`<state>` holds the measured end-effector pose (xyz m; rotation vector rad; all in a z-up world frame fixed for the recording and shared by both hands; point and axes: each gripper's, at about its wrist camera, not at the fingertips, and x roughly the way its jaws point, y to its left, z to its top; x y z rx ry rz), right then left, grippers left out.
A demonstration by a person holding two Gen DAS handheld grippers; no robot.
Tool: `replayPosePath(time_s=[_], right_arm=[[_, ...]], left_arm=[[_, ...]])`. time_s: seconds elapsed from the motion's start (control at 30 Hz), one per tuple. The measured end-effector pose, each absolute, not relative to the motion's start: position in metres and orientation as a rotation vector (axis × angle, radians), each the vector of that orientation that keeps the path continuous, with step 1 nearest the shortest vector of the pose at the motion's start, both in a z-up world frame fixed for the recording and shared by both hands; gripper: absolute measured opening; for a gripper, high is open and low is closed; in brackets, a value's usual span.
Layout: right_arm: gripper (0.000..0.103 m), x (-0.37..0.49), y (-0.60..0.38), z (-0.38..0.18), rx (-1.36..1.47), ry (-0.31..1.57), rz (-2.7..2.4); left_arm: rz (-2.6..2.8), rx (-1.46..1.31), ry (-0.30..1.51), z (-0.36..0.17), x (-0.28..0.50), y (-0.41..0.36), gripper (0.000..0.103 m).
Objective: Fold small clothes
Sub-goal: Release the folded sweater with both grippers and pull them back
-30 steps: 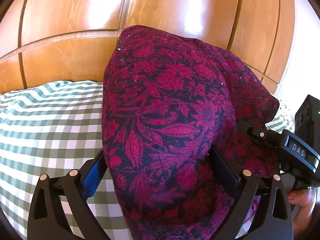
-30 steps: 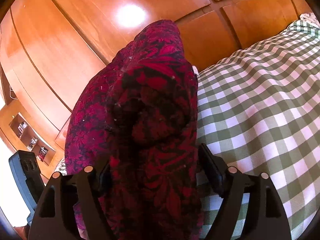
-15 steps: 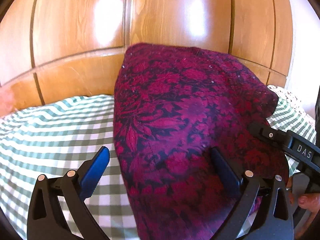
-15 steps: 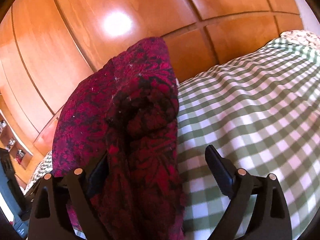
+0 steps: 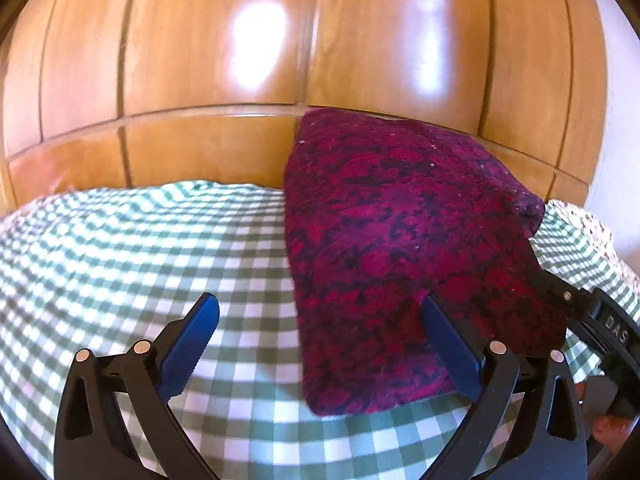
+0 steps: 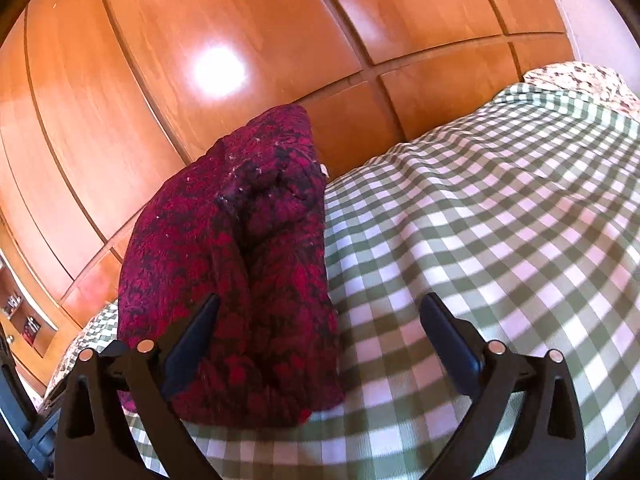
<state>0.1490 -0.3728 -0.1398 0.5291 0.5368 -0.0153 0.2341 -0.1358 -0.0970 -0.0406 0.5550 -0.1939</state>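
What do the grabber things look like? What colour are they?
Both tongs, left and right, have black plastic arms with cut-out slots and small silver pins. Their fingers carry blue pads with ridged edges. White letters "DAS" mark the right one's black body, seen from the left camera.

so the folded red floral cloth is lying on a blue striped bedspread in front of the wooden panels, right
Not quite: the bedspread is green and white checked, not blue striped, as the right wrist view shows. The folded red floral cloth does lie on it in front of the wooden panels.
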Motion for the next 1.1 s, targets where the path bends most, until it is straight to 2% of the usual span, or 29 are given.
replayPosePath(time_s=[0.47,1.1], right_arm=[[0.101,0.12,-0.365,-0.139,0.498,0.554,-0.075],[0.101,0.098,-0.342,-0.137,0.245,0.684,-0.145]], left_arm=[[-0.168,0.041,0.6,-0.101,0.203,-0.142,0.1],[-0.131,0.086,0.579,-0.101,0.174,-0.139,0.1]])
